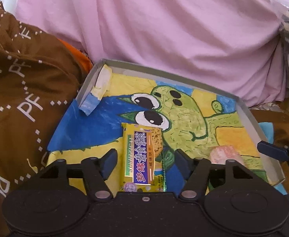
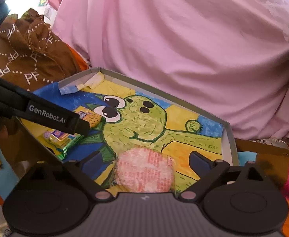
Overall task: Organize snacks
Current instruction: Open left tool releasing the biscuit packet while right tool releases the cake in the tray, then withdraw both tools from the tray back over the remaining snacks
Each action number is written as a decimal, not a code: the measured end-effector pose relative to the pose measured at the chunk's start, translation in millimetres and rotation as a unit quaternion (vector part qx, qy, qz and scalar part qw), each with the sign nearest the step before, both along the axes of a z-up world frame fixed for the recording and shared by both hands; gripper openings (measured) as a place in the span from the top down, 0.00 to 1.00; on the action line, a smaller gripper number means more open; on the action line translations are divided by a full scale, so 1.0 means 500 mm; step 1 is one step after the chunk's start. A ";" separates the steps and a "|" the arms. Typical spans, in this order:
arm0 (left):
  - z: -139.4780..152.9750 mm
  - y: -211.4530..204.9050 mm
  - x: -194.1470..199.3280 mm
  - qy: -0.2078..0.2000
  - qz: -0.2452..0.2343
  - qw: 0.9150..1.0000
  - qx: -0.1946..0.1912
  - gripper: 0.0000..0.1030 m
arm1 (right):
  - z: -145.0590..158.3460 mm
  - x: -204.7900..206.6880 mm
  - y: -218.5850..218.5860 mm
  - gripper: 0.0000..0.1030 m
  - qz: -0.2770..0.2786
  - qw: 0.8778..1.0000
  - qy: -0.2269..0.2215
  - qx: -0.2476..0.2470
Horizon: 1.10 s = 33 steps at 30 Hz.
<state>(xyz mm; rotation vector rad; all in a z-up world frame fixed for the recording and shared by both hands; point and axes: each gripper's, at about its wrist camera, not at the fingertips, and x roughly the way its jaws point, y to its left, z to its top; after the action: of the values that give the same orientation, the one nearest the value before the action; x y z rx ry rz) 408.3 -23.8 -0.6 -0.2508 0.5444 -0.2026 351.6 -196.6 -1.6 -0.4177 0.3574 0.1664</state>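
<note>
Inside shallow grey cardboard tray (image 1: 249, 116), floor lined with a hand-painted picture of a green big-eyed creature (image 1: 181, 110) on blue and yellow ground. Torn strip of painted paper (image 1: 97, 94) curling off the tray's far-left wall.

Yellow biscuit packet with purple label band (image 1: 142, 158) lying flat on the painted floor, long axis running away from the left camera, between the left tongs (image 1: 144, 158). Left tongs spread apart, dark blue pads either side of the packet, not touching it as far as seen. On the packet: Chinese characters on the purple band, Latin lettering along the green edge, roughly "SUSHIJIASU", not fully legible; picture of a speckled biscuit at the far end.

Round pink-and-white wrapped snack (image 2: 144, 171) resting on the tray floor near the front edge, between the right tongs (image 2: 144, 162). Right tongs wide apart, clear of the wrapper on both sides. Red print on the wrapper too blurred to read.

From the right wrist view, left tool's black arm crossing over the yellow packet, marked "GenRobot.AI" (image 2: 47, 114).

Behind the tray: rumpled pink cloth (image 1: 164, 29). Left of the tray: brown fabric with white dotted lines and repeated "PF" letters (image 1: 22, 75).
</note>
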 end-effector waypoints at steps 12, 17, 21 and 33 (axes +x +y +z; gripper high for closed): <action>0.078 0.037 -0.107 -0.045 0.015 0.999 0.000 0.06 | 0.058 -0.111 -0.029 0.00 -0.025 0.997 -0.039 0.063; 0.098 0.050 -0.179 -0.061 0.021 0.998 0.010 0.01 | 0.079 -0.175 -0.044 0.00 -0.037 0.994 -0.052 0.085; 0.104 0.056 -0.234 -0.065 0.023 0.998 0.013 0.01 | 0.090 -0.230 -0.053 0.00 -0.044 0.992 -0.063 0.095; 0.088 0.046 -0.382 -0.051 0.007 0.998 0.030 0.01 | 0.085 -0.361 -0.068 0.00 -0.065 0.990 -0.061 0.112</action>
<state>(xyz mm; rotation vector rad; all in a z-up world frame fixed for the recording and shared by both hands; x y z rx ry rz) 217.5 -0.6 43.6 -0.1846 0.4467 -0.1844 171.2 -230.7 41.1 -0.1800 0.2410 0.0526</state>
